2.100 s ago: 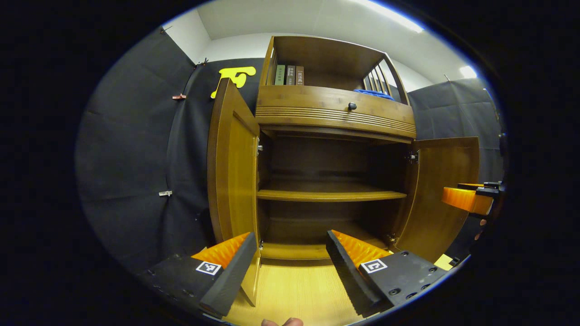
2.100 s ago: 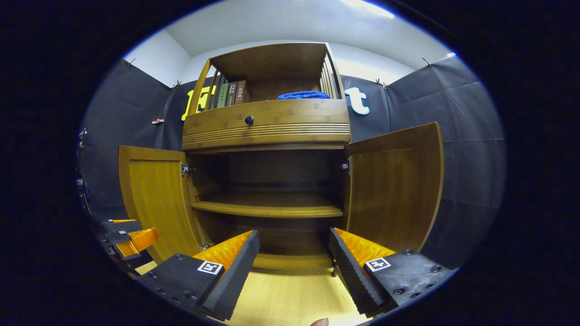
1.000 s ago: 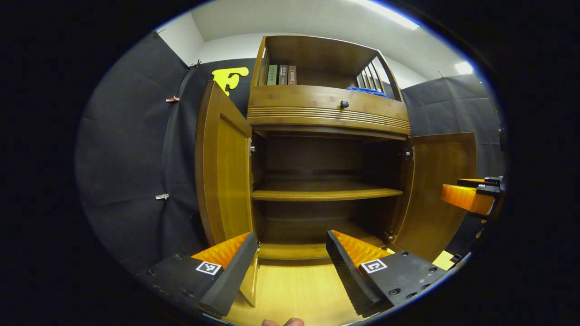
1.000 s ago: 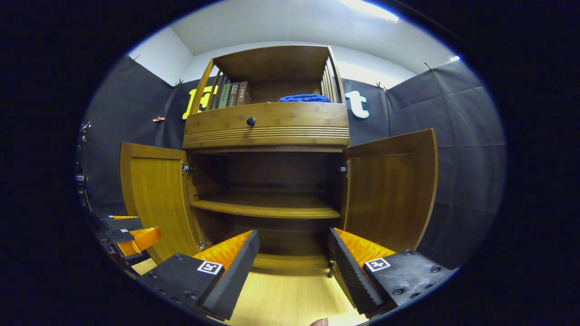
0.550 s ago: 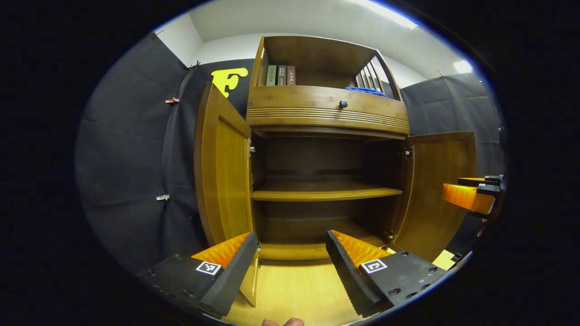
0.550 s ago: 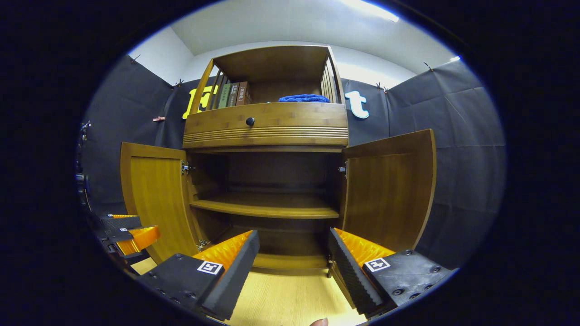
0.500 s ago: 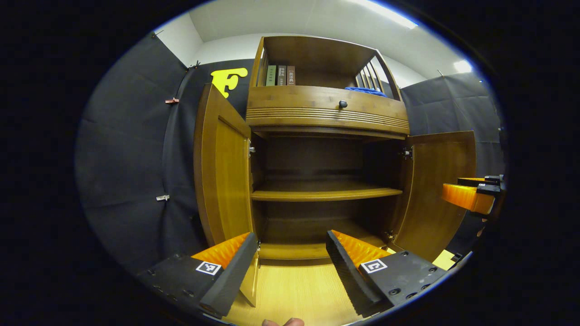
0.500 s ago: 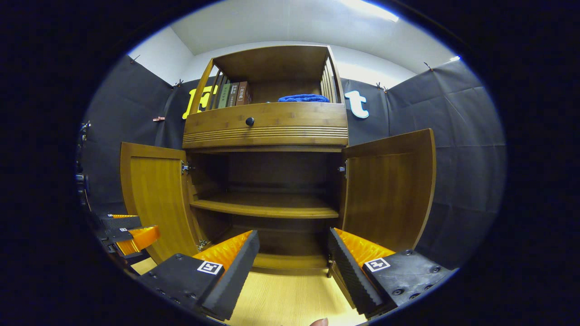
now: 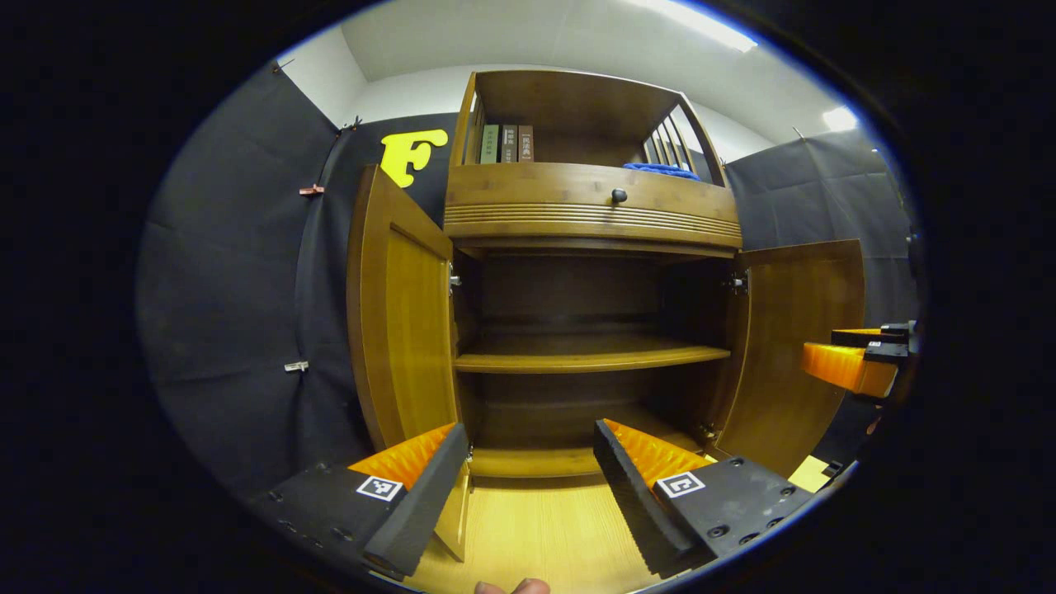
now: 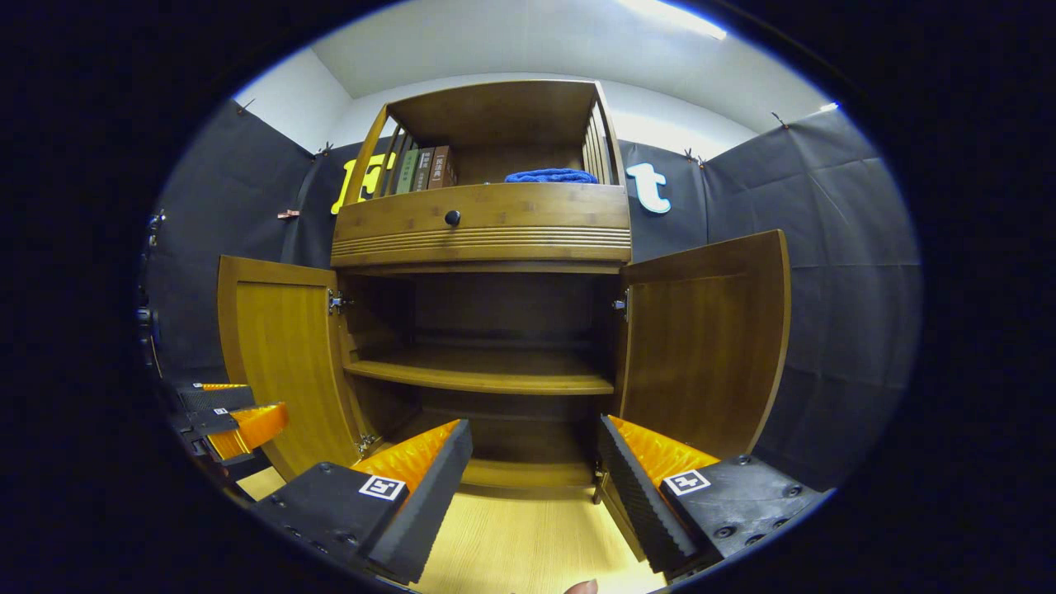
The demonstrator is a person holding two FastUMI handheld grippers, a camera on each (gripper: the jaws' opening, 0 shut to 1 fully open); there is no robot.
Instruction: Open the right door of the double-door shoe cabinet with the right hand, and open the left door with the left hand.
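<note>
Jaws on both the left gripper and right gripper were spread, gripping nothing, clear of the shoe cabinet. Left door and right door both stood swung wide, shelf bare inside. Task looked done; best finish was probably backing straight off without clipping a door edge. Books and a blue cloth sat up top.

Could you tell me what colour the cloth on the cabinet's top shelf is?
Blue; the cloth shows best in the right gripper view.
</note>
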